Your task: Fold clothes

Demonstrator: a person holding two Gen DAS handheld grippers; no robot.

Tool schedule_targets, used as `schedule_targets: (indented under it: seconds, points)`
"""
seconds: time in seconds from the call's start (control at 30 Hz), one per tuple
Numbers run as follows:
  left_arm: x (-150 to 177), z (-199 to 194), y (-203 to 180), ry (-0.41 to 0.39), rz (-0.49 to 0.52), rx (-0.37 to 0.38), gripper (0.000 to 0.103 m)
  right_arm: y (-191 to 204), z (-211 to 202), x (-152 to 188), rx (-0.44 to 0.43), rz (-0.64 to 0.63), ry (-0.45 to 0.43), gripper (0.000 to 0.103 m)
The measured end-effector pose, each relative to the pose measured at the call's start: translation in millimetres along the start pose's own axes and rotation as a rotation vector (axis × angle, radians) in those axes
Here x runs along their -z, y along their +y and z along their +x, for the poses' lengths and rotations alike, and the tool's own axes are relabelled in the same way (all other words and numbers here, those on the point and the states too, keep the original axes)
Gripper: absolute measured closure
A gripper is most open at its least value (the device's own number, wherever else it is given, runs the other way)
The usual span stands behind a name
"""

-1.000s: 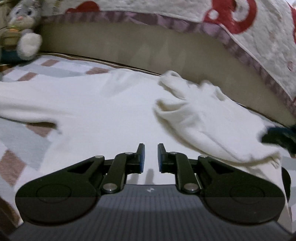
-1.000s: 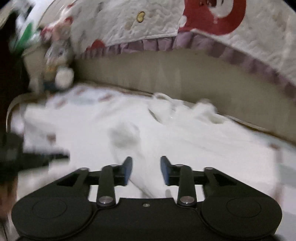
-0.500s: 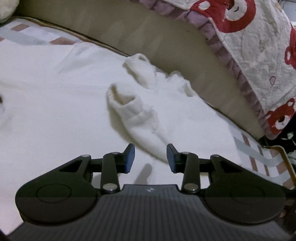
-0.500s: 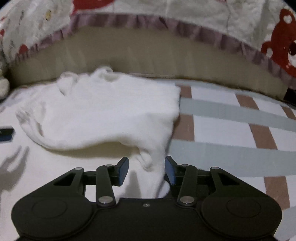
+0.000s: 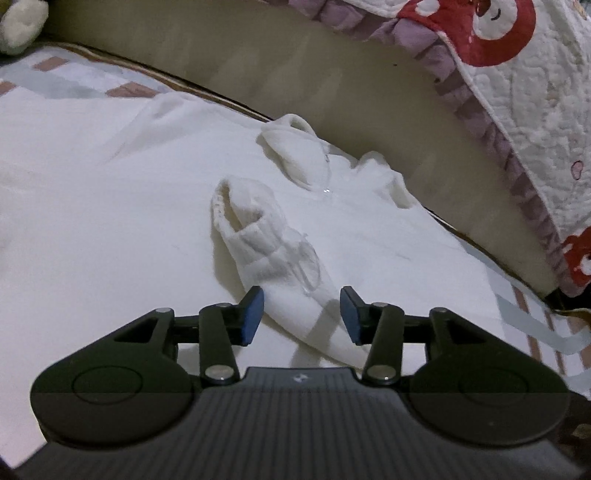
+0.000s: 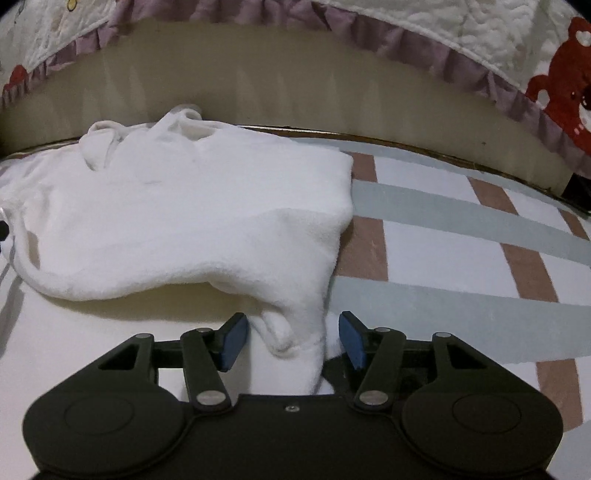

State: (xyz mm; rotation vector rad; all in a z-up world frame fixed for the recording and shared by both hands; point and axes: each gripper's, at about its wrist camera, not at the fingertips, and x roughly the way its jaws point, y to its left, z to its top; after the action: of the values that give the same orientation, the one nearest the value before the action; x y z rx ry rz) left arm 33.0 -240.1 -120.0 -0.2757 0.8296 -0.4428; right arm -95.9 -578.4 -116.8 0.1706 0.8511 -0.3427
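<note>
The white fleece top (image 5: 129, 206) lies spread on the striped bed (image 6: 461, 236). Both sets of jaws are opening: left hand-held gripper (image 5: 302, 314) straddles the folded-in sleeve (image 5: 266, 251), right hand-held gripper (image 6: 292, 340) the side edge. Best bet: let the fleece drop fully before lifting away, so nothing drags.

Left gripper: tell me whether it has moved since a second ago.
Yes. The left gripper, jaws opening, swung right along the quilt, away from the plush toy, over the sleeve.

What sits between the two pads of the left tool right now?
In the left wrist view, the folded-over sleeve of the white garment runs down between the pads of the left tool. The jaws are opening, and neither pad presses on it.
</note>
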Motion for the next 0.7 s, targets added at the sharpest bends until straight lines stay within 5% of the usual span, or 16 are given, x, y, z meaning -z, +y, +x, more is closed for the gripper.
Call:
schedule_targets:
  seconds: [0.17, 0.23, 0.33, 0.37, 0.4, 0.47, 0.53, 0.6, 0.7]
  points:
    - [-4.4, 10.4, 1.2, -0.042, -0.054, -0.098, 0.044, -4.6, 4.4, 0.4, -0.012, 0.028, -0.010, 0.043]
    - [-7.7, 23.2, 2.1, -0.014, -0.076, -0.086, 0.037, -7.9, 7.3, 1.5, -0.012, 0.044, -0.012, 0.043]
    - [-14.0, 47.3, 1.8, 0.045, -0.094, -0.054, 0.040, -11.3, 9.4, 0.6, -0.026, 0.066, -0.029, 0.044]
    - [-17.1, 50.7, 0.3, 0.032, -0.091, -0.058, 0.058, -10.8, 9.8, 0.5, -0.028, 0.057, -0.038, 0.047]
    - [-22.2, 50.5, -3.7, 0.006, -0.065, -0.074, 0.094, -9.7, 10.2, 0.8, -0.032, 0.043, -0.049, 0.052]
    - [-32.5, 39.2, -15.1, -0.072, 0.014, -0.084, 0.093, -7.2, 7.7, 0.8, -0.039, -0.005, -0.071, 0.083]
    - [-39.4, 14.3, -29.2, -0.207, 0.109, -0.068, 0.093, -5.0, 2.6, -0.6, 0.002, -0.044, -0.092, 0.086]
    - [-38.1, 5.1, -34.6, -0.245, 0.148, -0.100, 0.093, -6.8, 3.4, -1.7, 0.016, -0.033, -0.079, 0.087]
    - [-27.5, 17.1, -21.0, -0.189, 0.120, -0.153, 0.093, -7.5, 6.3, -1.1, 0.037, -0.029, -0.055, 0.088]
